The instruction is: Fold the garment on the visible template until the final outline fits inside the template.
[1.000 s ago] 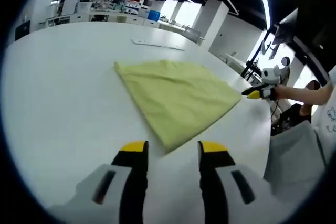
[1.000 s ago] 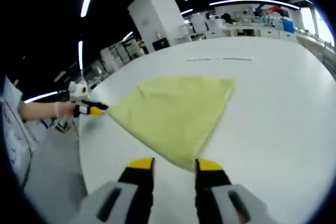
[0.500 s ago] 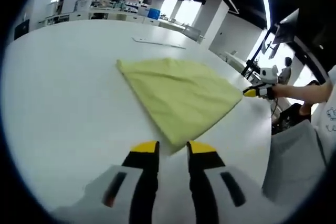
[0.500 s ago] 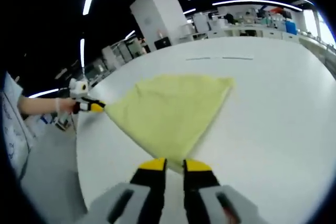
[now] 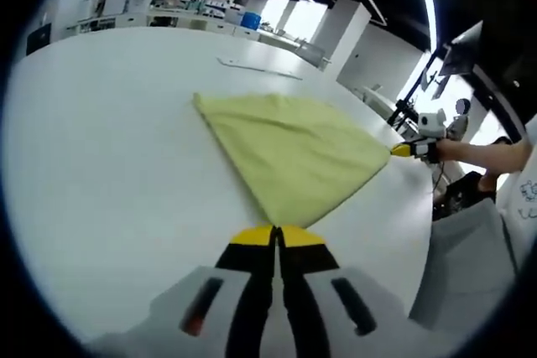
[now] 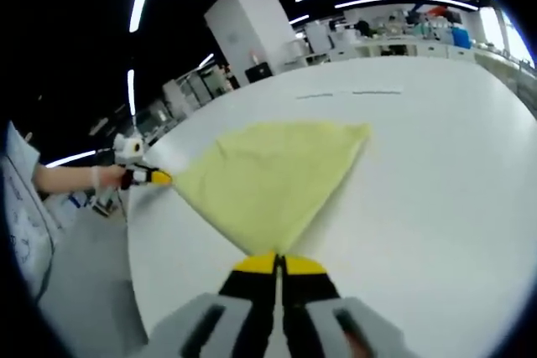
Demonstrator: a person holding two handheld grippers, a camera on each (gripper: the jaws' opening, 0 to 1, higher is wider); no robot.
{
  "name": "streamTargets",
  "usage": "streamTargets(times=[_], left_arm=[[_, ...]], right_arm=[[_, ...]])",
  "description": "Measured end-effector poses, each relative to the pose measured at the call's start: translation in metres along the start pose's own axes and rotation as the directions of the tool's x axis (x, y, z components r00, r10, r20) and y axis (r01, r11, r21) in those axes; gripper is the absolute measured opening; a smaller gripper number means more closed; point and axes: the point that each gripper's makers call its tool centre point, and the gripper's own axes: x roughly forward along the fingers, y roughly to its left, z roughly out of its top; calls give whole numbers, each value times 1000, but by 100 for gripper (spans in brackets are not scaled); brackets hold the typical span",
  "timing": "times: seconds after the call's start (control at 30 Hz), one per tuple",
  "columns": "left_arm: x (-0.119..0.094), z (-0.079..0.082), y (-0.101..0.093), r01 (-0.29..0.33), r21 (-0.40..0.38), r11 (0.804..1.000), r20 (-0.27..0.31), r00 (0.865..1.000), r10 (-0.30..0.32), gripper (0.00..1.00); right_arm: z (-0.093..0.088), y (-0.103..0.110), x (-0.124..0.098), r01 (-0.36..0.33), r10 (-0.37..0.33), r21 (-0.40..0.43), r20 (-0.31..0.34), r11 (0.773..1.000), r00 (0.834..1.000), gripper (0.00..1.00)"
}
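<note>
While both of my tools sit at the yellow garment (image 5: 295,153), each one has its jaws pressed together on a corner of the cloth. My left hand-held gripper (image 5: 276,237) is clamped on the corner of the garment that points toward me in the left gripper view, its yellow tips meeting with the fabric edge pinched between them. My right hand-held gripper (image 6: 278,263) does the same at another corner, jaws closed tight on the cloth where it narrows to a point in the right gripper view.

Between those two corners the garment lies flat on the white counter (image 5: 101,148) as a folded, roughly triangular sheet, with a third corner lying farther out on the counter, away from both of my tools. Fine creases run across its surface near that far corner.

From the left gripper view I can see my other hand-held gripper at the right-hand tip of the garment, yellow-tipped, with my hand (image 5: 449,147) behind it. From the right gripper view the same happens mirrored: the other tool meets the garment's left-hand tip, held by my hand (image 6: 102,177).

Beyond the garment, a thin pale strip (image 5: 258,68) lies on the counter, well apart from the cloth. I cannot make out a template outline around the garment.
</note>
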Motion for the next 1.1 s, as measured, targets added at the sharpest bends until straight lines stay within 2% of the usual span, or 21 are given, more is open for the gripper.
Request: streamTargets(times=[0.13, 0.23, 0.33, 0.43, 0.67, 1.1], left_arm=[[-2, -1, -3, 8, -16, 1000, -1, 1000, -8, 0], [-9, -8, -7, 22, -17, 1000, -15, 1000, -22, 0], [-15, -17, -15, 27, -11, 1000, -22, 999, -27, 0], [-21, -21, -16, 35, -20, 999, -20, 999, -36, 0], [-35, -32, -28, 60, -38, 997, -15, 998, -61, 0], [-42, -51, -31, 68, -46, 997, -49, 996, -70, 0]], right_arm=[[-4, 6, -2, -8, 8, -4, -11, 1000, 1000, 0], [-7, 9, -5, -16, 16, 3, -13, 1000, 1000, 0], [-17, 18, -11, -26, 26, 12, -9, 1000, 1000, 0], [-30, 26, -15, -35, 35, 8, -27, 999, 999, 0], [-44, 44, -23, -58, 58, -2, -53, 998, 997, 0], [-55, 61, -25, -77, 78, 30, -64, 997, 995, 0]])
